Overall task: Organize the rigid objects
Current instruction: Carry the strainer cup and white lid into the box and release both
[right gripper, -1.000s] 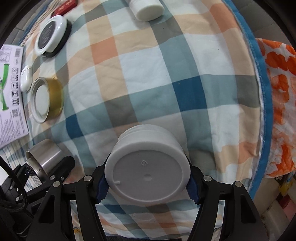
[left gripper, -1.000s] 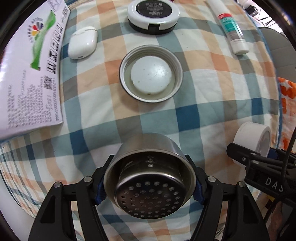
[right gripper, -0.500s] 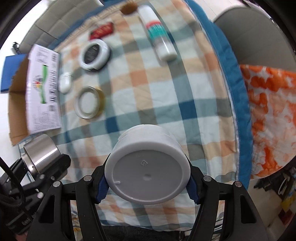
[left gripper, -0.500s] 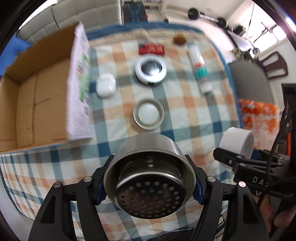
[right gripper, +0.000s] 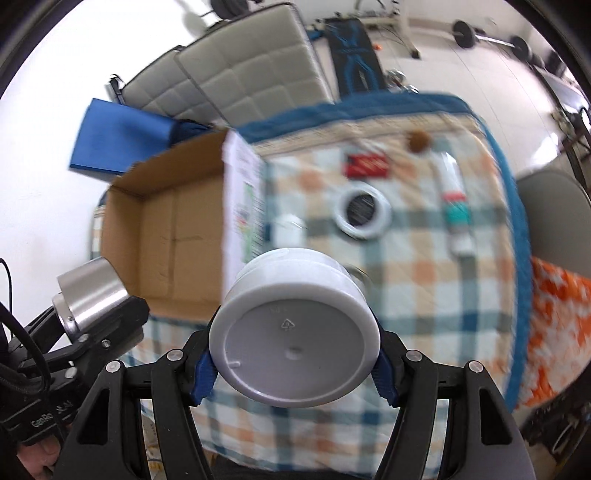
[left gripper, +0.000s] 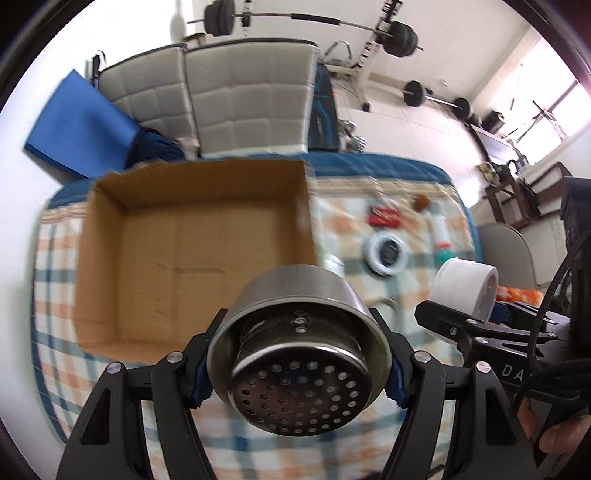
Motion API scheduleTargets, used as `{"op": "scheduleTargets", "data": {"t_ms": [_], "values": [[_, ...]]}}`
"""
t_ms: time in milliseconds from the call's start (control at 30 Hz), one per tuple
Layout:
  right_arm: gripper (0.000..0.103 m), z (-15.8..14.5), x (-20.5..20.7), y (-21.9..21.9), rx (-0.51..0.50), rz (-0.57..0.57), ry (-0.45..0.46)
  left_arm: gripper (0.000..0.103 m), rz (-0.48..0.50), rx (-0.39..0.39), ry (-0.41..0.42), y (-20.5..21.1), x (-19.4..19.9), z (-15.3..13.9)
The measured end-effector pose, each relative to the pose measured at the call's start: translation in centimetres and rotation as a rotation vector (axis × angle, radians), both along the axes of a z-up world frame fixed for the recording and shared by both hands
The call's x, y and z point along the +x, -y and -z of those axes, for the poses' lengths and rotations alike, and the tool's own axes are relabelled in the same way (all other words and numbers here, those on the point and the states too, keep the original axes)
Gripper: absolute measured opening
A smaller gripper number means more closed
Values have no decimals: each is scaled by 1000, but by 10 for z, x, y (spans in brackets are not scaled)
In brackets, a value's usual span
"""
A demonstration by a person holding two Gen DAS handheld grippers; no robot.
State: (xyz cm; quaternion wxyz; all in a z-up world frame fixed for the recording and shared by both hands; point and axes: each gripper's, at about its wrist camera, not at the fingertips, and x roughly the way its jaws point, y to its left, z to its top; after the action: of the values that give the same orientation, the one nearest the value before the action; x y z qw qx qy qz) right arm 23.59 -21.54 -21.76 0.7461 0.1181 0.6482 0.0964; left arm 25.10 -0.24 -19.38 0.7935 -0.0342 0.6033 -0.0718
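Observation:
My left gripper is shut on a steel strainer cup with a perforated bottom, held high above the table. It also shows at the left of the right wrist view. My right gripper is shut on a white plastic jar, seen in the left wrist view beside the steel cup. An open cardboard box stands on the left of the checked cloth; in the right wrist view it lies beyond and left of the jar.
On the checked tablecloth lie a round black-and-white tin, a tube, a red packet, a small brown object and a small white case. Grey cushions and barbells lie behind.
Both grippers have risen far above the table and tilted up, each still holding its object. The view now takes in the whole box, the table's far edge and the room.

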Motion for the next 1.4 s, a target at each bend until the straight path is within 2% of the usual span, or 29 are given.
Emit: {"op": "scheduleTargets", "data": {"t_ms": [167, 300, 567, 700, 833, 1067, 1400], "values": [[70, 2, 45, -68, -15, -22, 19, 69, -21, 6, -22, -57, 44, 17], [70, 20, 81, -114, -24, -13, 4, 69, -41, -10, -64, -97, 76, 43], [70, 98, 138, -177, -47, 16, -98, 69, -66, -53, -189, -146, 126, 112], [70, 138, 157, -189, -77, 19, -160, 69, -62, -80, -253, -155, 144, 142], [70, 154, 170, -202, -112, 5, -160, 69, -57, -113, -306, -157, 153, 161], [71, 190, 192, -210, -148, 3, -256, 69, -59, -171, -387, -154, 160, 188], [71, 211, 203, -199, -118, 40, -357, 69, -100, -241, -425, -157, 169, 196]]}}
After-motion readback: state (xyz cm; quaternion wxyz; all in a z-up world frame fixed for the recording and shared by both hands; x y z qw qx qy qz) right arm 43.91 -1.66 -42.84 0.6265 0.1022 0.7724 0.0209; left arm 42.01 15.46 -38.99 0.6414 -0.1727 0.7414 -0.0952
